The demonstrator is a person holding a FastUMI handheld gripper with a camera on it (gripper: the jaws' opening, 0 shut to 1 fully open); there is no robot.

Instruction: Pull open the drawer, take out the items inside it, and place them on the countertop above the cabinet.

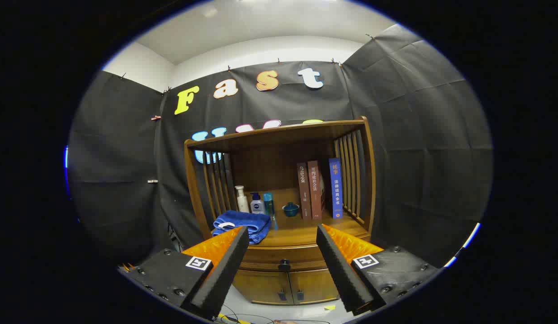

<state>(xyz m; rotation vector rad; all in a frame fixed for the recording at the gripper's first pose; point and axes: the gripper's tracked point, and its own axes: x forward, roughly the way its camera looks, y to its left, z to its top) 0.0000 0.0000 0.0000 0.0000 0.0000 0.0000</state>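
— Tongs (282, 238): how do they stand?

— Fingers spread wide, nothing between the pads, held clear of the cabinet (283, 274).

— And the drawer (283, 258)?

— Shut. Its front runs crosswise, facing the tongs, its dark knob (284, 262) seen in the gap between the fingers, well beyond them.

— Past that?

— On the countertop (301, 234): a folded blue towel (243, 225), bottles (256, 202), a small bowl (290, 209), upright books (318, 189).
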